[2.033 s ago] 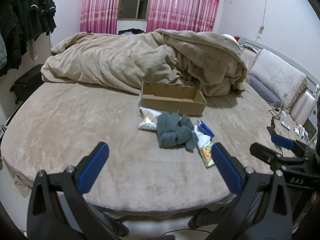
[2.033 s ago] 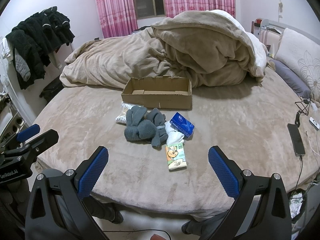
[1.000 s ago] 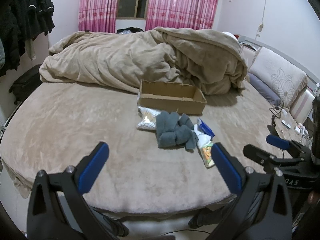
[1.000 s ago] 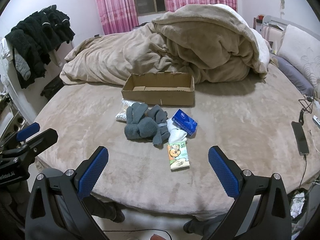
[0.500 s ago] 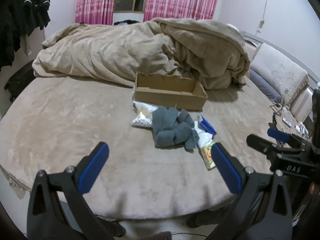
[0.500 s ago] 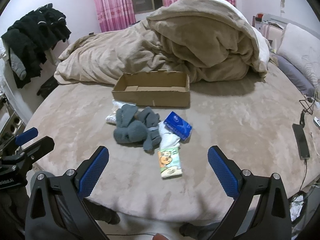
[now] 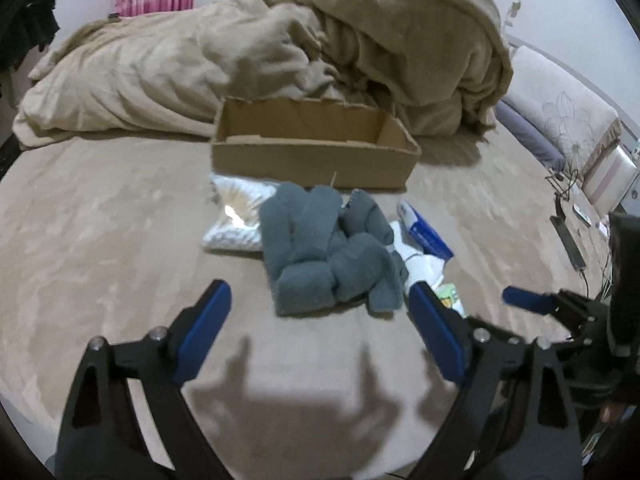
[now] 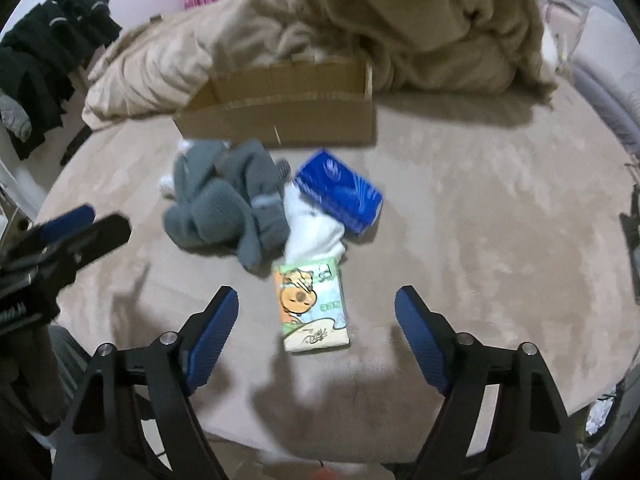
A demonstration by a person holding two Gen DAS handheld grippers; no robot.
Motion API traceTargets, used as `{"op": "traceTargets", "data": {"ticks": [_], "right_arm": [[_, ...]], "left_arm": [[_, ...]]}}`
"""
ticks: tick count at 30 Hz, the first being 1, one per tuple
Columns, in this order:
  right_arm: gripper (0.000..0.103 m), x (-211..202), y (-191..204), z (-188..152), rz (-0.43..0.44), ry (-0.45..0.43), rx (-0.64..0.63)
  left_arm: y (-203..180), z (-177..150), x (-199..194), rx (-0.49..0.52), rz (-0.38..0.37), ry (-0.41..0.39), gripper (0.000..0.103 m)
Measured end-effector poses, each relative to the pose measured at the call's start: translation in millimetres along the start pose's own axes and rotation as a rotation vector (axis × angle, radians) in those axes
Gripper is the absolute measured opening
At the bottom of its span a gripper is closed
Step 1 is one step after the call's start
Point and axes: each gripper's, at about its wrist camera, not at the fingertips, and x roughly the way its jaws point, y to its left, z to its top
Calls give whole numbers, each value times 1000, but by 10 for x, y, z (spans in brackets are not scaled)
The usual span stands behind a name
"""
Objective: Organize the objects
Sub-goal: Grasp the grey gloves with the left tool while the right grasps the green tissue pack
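An open cardboard box (image 7: 312, 152) (image 8: 280, 116) sits on the bed. In front of it lies a pile: grey gloves (image 7: 328, 252) (image 8: 228, 208), a clear white packet (image 7: 236, 216), a blue tissue pack (image 7: 424, 232) (image 8: 340, 192), a white sock (image 8: 312, 232) and a cartoon tissue pack (image 8: 312, 304). My left gripper (image 7: 320, 332) is open and empty, just short of the gloves. My right gripper (image 8: 316, 328) is open and empty, its fingers either side of the cartoon tissue pack's near end.
A heaped beige duvet (image 7: 280, 48) lies behind the box. Pillows (image 7: 560, 116) lie at the right. A phone with its cable (image 7: 568, 236) lies near the bed's right edge. Dark clothes (image 8: 36, 72) hang at the left.
Both grippers have moved forward and down toward the pile, which now looks much larger. Both stay open and empty.
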Motion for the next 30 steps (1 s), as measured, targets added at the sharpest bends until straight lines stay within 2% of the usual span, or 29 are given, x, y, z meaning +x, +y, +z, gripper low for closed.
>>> {"op": "traceTargets", "data": {"ticks": [5, 8, 11, 13, 15, 18, 25, 30], "right_arm": [[69, 295, -30, -10, 37, 64, 1], [67, 441, -16, -32, 39, 91, -8], [55, 537, -12, -44, 37, 108, -13], [50, 547, -18, -56, 38, 105, -20], [49, 531, -20, -55, 39, 98, -24], [49, 470, -22, -60, 37, 84, -27], [49, 188, 7, -66, 36, 27, -29], [49, -67, 36, -39, 44, -25, -29]], "left_arm": [[26, 40, 437, -6, -2, 54, 87], [62, 29, 699, -7, -1, 83, 75], [99, -4, 855, -37, -43, 99, 65], [70, -17, 828, -35, -40, 87, 57], [35, -20, 773, -34, -39, 75, 50], [27, -22, 651, -43, -49, 58, 46], [41, -50, 261, -73, -67, 21, 43], [16, -17, -146, -74, -80, -35, 43]]}}
